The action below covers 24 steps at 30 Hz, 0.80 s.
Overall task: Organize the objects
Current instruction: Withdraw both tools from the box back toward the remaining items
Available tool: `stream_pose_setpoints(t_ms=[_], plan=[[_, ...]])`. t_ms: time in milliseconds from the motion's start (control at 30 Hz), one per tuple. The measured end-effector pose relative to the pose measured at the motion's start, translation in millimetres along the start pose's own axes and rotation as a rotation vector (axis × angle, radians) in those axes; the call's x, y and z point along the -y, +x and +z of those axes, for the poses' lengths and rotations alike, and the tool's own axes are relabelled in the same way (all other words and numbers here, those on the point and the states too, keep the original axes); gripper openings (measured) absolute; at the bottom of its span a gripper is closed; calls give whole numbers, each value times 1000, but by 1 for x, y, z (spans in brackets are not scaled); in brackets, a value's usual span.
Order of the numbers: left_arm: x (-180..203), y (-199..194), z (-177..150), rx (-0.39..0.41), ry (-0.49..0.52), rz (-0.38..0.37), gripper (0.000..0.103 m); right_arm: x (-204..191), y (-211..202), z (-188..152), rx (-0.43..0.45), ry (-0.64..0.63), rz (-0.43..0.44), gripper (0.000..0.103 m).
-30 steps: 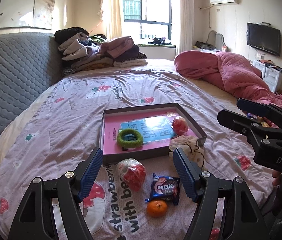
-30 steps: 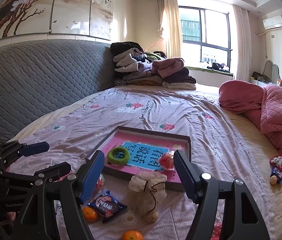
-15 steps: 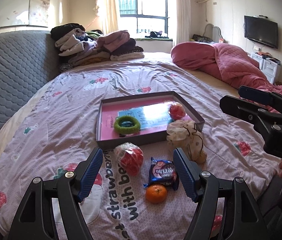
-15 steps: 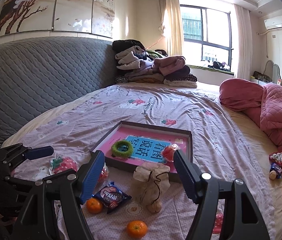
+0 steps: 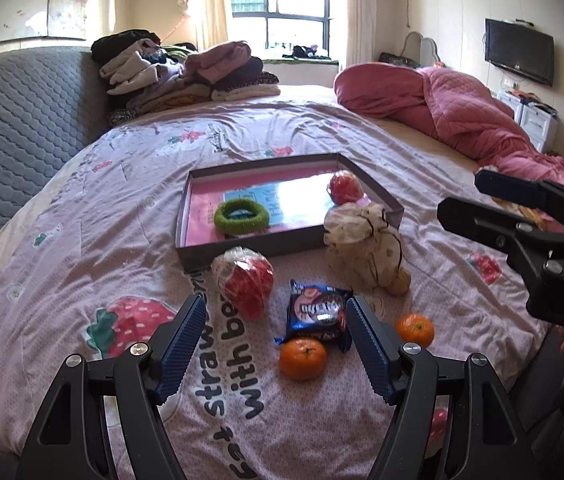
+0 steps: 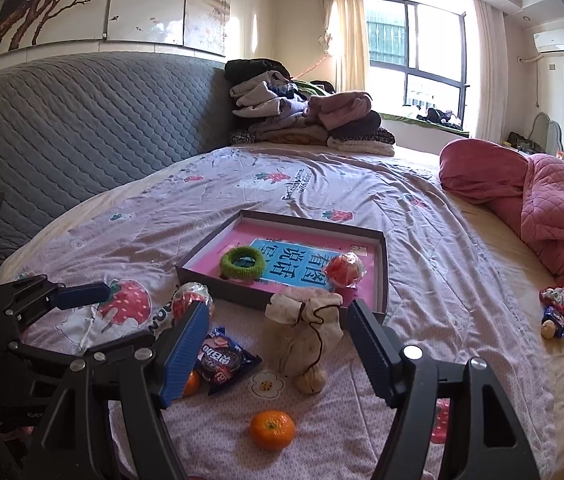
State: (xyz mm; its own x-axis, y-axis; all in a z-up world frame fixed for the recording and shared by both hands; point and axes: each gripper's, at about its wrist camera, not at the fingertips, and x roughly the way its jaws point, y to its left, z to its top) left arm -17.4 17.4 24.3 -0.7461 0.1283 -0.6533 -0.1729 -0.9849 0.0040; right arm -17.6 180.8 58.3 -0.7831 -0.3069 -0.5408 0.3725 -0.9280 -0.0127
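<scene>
A shallow box (image 5: pixel 238 254) (image 6: pixel 382 264) with a pink floor lies on the bed. It holds a green hair ring (image 5: pixel 241 217) (image 6: pixel 243 263) and a red wrapped ball (image 5: pixel 345 187) (image 6: pixel 343 269). In front of it lie a red wrapped item (image 5: pixel 247 281) (image 6: pixel 190 301), a beige drawstring pouch (image 5: pixel 366 246) (image 6: pixel 306 332), a blue cookie pack (image 5: pixel 318 312) (image 6: pixel 222 358) and two oranges (image 5: pixel 303 358) (image 5: pixel 415 329) (image 6: pixel 272 429). My left gripper (image 5: pixel 276 344) is open above the cookie pack and near orange. My right gripper (image 6: pixel 278 350) is open, hovering near the pouch.
Folded clothes (image 5: pixel 186 72) are piled at the head of the bed. A pink quilt (image 5: pixel 434 108) (image 6: pixel 550 208) lies bunched on the right. A grey padded headboard (image 6: pixel 82 128) is on the left. Small snacks (image 6: pixel 554 312) lie by the quilt.
Both grippers have pulled back and risen, so the box and the loose items sit farther ahead; a second orange has come into the left wrist view. Both grippers stay open.
</scene>
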Motion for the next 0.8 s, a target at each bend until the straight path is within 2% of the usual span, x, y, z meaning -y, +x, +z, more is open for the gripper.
stream_pose_setpoints(t_ms=[800], plan=[[3, 17, -23, -96, 28, -17, 74, -1, 8, -25, -73, -3, -1, 71]])
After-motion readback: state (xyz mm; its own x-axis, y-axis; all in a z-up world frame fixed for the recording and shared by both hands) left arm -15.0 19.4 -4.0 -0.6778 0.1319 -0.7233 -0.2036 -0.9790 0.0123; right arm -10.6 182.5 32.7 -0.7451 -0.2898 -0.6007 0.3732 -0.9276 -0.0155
